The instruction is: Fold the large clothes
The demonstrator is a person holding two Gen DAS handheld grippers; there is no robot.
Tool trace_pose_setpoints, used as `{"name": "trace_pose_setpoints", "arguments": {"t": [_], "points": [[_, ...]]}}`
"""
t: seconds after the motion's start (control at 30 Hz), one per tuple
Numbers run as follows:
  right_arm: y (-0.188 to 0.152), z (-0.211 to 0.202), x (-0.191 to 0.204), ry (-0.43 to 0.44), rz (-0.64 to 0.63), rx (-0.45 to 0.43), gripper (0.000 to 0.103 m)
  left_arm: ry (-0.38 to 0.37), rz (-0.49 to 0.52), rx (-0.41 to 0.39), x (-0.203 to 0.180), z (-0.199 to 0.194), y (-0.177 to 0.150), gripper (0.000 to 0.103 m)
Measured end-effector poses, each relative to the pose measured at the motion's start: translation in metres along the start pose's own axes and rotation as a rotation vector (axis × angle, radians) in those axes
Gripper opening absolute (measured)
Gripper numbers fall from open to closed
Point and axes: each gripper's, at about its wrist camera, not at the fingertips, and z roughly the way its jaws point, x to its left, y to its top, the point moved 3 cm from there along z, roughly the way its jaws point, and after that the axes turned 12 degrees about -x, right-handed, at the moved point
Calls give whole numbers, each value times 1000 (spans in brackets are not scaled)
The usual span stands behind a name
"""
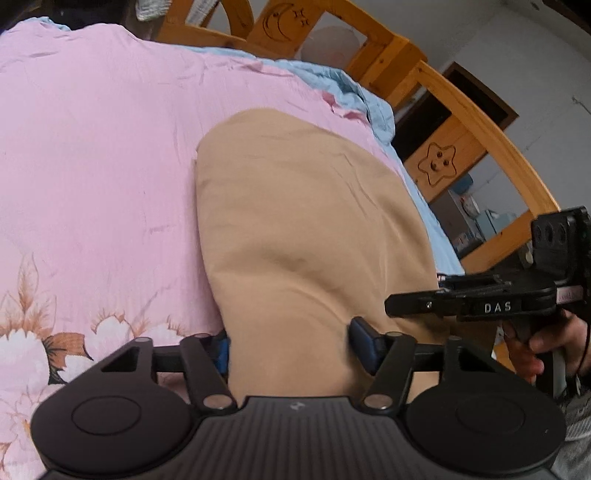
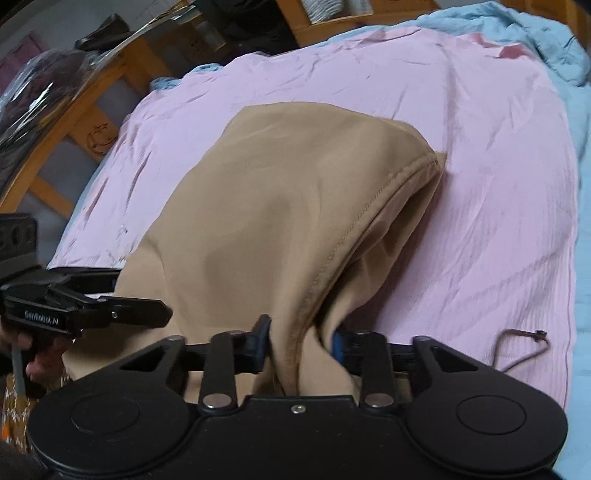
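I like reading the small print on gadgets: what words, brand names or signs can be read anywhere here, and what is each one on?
"DAS": white letters on the side of the right gripper, seen from the left wrist view.
"GenRobot.AI": on the side of the left gripper, seen from the right wrist view.
Carved signs, no words: a moon with stars and a smiling star on the wooden bed rail.
The tan garment shows no label.
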Motion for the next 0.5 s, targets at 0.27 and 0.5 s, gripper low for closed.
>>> {"name": "trace_pose_setpoints", "arguments": {"t": [0.27, 0.5], "points": [[11, -20, 28, 35, 22, -95, 23, 7, 28, -63, 5, -26, 25, 58], [46, -3, 61, 96, -2, -129, 22, 76, 10, -108, 30, -56, 53, 58]]}}
